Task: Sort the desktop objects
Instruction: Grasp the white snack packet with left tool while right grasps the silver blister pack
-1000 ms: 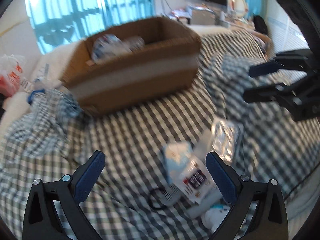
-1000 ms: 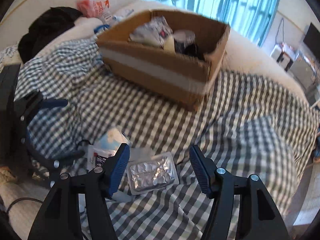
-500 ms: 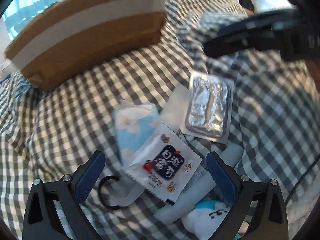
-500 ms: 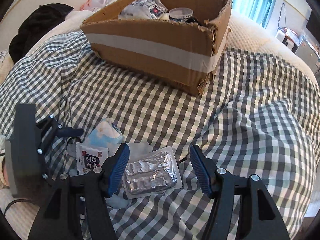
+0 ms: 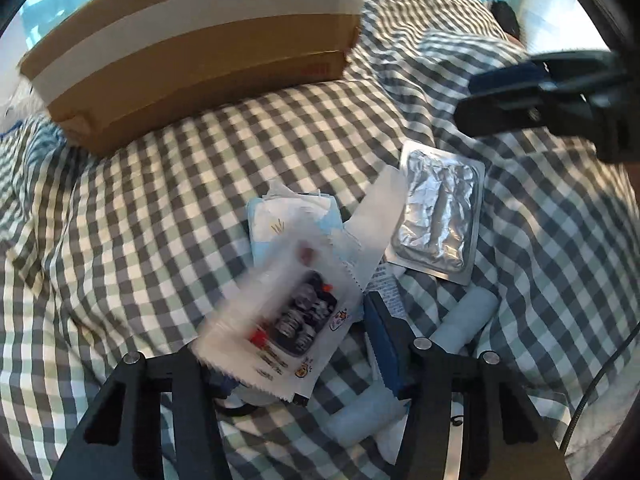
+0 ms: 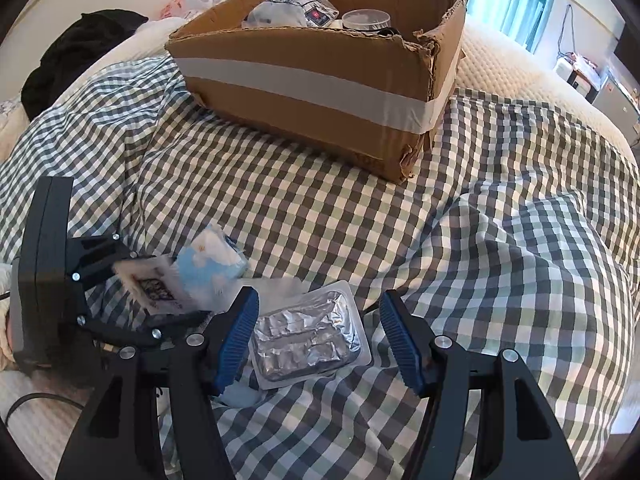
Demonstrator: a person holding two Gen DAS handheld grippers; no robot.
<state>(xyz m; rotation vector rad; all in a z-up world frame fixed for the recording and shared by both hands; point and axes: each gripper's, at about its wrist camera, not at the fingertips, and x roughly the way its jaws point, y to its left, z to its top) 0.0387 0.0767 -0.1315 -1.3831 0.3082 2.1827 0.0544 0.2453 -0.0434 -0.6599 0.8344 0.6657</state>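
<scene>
The white snack sachet (image 5: 280, 320) with the dark printed label sat between my left gripper (image 5: 294, 344) fingers, blurred and tilted up off the checked bedcover (image 5: 160, 208). Those jaws had just been closing on it; I think the pads were pressing its edges, though the blur left me unsure. If I had caught only a crimped corner, the slick, limp sachet could have slid out on the way to the cardboard box (image 5: 192, 52), well ahead of that gripper.

Just beyond the sachet lay a pale blue tissue pack (image 5: 292, 220), partly under it, with a clear wrapper (image 5: 372, 216) beside; a lift might have dragged either along.

My right gripper (image 6: 320, 340) hovered with its jaws apart, straddling the foil blister tray (image 6: 308, 340) without touching it. The tray lay flat on soft cloth, so closing there could have pinched a fold of the cover. The two grippers stood close together, and a careless swing might have knocked them.
</scene>
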